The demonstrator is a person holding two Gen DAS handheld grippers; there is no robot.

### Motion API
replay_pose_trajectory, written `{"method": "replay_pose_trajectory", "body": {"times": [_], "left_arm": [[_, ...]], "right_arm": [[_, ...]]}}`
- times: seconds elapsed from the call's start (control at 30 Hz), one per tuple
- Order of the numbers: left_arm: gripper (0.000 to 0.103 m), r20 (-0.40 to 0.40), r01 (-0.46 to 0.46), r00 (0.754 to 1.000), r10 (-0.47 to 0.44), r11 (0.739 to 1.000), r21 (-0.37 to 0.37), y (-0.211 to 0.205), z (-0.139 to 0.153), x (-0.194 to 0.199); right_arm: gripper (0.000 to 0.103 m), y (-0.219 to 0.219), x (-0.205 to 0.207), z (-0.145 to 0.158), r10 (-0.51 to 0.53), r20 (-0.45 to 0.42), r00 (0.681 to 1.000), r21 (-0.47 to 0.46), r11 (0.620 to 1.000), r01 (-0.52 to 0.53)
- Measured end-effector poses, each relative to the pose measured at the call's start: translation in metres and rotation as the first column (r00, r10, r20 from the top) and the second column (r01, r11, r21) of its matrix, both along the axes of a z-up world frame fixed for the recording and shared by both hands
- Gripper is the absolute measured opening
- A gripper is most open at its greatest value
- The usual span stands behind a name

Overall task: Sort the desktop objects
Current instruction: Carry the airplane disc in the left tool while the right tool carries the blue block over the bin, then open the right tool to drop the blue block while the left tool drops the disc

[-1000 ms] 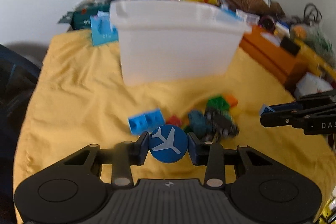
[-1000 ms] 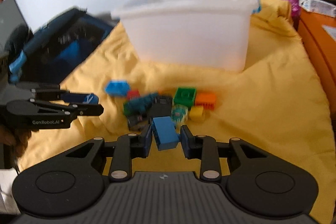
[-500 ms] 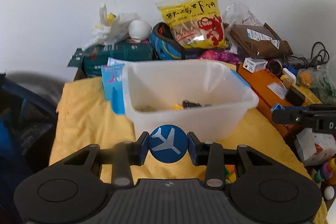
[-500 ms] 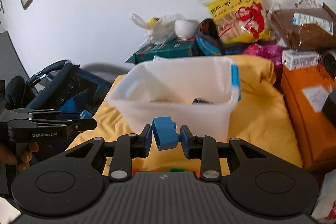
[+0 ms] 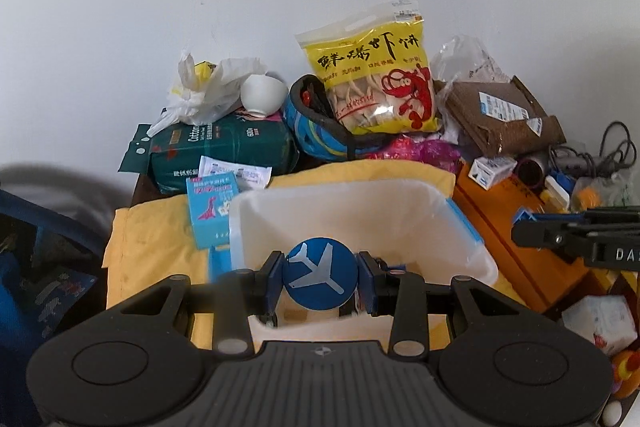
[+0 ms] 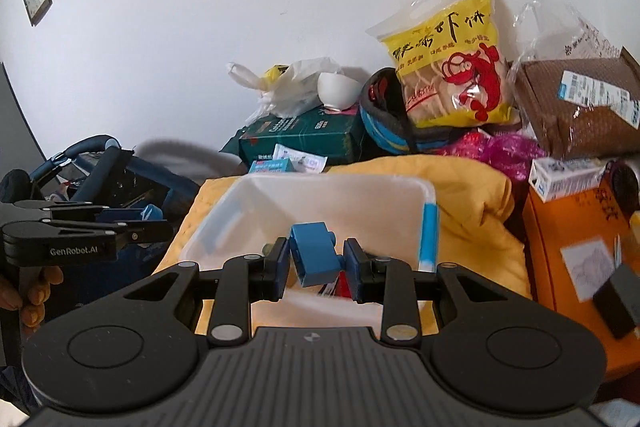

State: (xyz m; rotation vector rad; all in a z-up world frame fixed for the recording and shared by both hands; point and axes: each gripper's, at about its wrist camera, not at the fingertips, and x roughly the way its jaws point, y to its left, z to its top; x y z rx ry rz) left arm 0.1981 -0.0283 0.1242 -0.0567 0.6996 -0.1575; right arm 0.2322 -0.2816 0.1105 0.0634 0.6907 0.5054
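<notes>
My left gripper point(image 5: 320, 281) is shut on a round blue disc with a white airplane symbol point(image 5: 319, 278) and holds it over the near rim of the white plastic bin point(image 5: 400, 223). My right gripper point(image 6: 315, 263) is shut on a blue toy brick point(image 6: 316, 253) and holds it over the same bin point(image 6: 360, 199). Each gripper shows in the other's view, the right one point(image 5: 576, 239) at the right edge, the left one point(image 6: 80, 231) at the left edge. The bin stands on a yellow cloth point(image 5: 152, 247).
Behind the bin lie a yellow snack bag point(image 5: 376, 79), a green tissue pack point(image 5: 224, 151), a white bowl point(image 5: 262, 95) and a blue helmet point(image 5: 316, 131). An orange box point(image 6: 576, 239) stands to the right. A dark blue bag point(image 6: 104, 183) is at the left.
Both grippers have risen from the toy pile on the cloth and moved forward over the bin, each still holding its piece. The pile has dropped out of view.
</notes>
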Motion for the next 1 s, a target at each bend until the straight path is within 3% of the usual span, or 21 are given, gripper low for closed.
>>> {"method": "replay_pose_trajectory", "body": {"times": [0.47, 0.77, 0.8, 0.83, 0.87, 0.9, 1.0], "left_arm": [[0.042, -0.111, 0.037, 0.993, -0.033, 0.999, 0.039, -0.007, 0.004, 0.063], [0.043, -0.146, 0.047, 0.989, -0.037, 0.997, 0.064, -0.016, 0.002, 0.087], [0.048, -0.144, 0.044, 0.989, -0.033, 0.997, 0.07, -0.017, 0.002, 0.089], [0.066, -0.144, 0.04, 0.989, -0.027, 0.996, 0.084, -0.02, 0.0, 0.091], [0.081, -0.139, 0.025, 0.99, -0.01, 0.994, 0.108, -0.02, -0.002, 0.092], [0.081, -0.129, 0.005, 0.992, 0.012, 0.991, 0.136, -0.021, -0.004, 0.092], [0.081, -0.145, -0.003, 0.989, 0.024, 0.989, 0.146, -0.014, -0.017, 0.088]], "right_arm": [[0.033, 0.02, 0.059, 0.002, 0.031, -0.129, 0.991, -0.094, 0.995, -0.044], [0.033, 0.036, 0.08, -0.006, 0.042, -0.167, 0.985, -0.143, 0.988, -0.066], [0.034, 0.038, 0.083, -0.008, 0.035, -0.172, 0.984, -0.151, 0.987, -0.062], [0.041, 0.039, 0.085, -0.01, 0.022, -0.174, 0.984, -0.164, 0.985, -0.052], [0.057, 0.04, 0.086, -0.013, 0.001, -0.171, 0.985, -0.175, 0.984, -0.032], [0.063, 0.039, 0.088, -0.014, -0.018, -0.166, 0.986, -0.175, 0.984, -0.011], [0.065, 0.033, 0.089, -0.019, -0.04, -0.183, 0.982, -0.143, 0.99, 0.014]]}}
